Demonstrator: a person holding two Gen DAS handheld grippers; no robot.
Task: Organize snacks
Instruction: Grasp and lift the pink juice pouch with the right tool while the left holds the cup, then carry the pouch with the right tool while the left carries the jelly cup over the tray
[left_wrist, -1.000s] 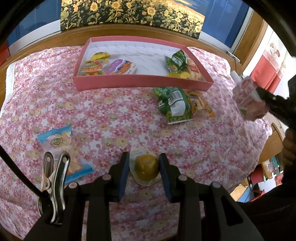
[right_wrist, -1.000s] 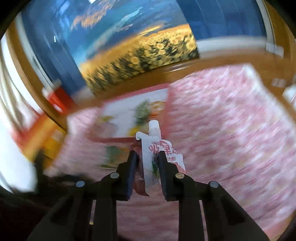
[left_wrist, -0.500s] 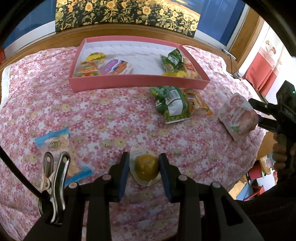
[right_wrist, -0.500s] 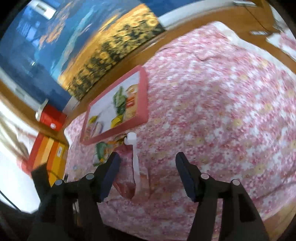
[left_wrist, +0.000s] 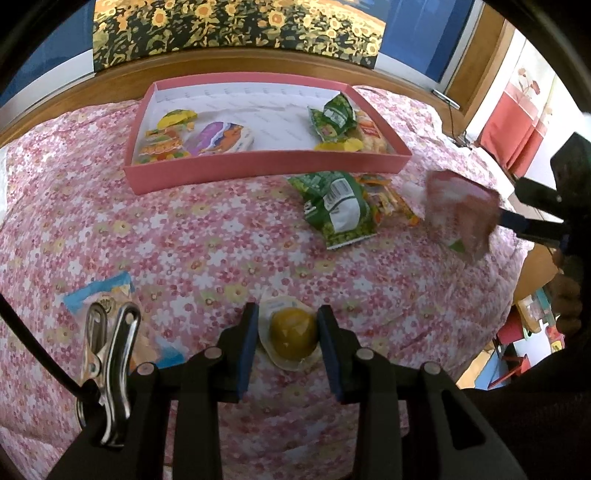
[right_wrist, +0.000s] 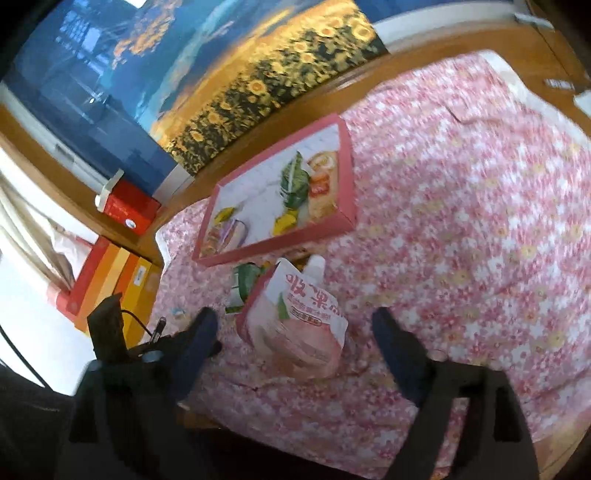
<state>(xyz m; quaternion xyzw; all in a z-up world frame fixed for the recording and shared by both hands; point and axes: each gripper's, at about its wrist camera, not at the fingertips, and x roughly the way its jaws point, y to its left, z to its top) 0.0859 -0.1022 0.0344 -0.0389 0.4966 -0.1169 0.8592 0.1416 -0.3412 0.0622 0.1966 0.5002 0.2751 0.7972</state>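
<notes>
Left wrist view: the left gripper (left_wrist: 285, 334) has its jaws narrowly set on either side of a yellow jelly cup (left_wrist: 291, 338) that rests on the flowered cloth (left_wrist: 207, 236); the pads sit at the cup's rim, though I cannot tell whether they press it. Beyond it, the pink tray (left_wrist: 258, 162) holds several snack packets, and a green packet (left_wrist: 338, 206) lies just outside its near wall. A blue packet (left_wrist: 99, 291) lies at the left behind a metal clip (left_wrist: 110, 354). Right wrist view: the right gripper (right_wrist: 295, 332) has just been opening and its jaws stand wide, with the pink pouch (right_wrist: 299, 325) lying loose on the cloth between them, touching neither pad, its spout toward the tray.
</notes>
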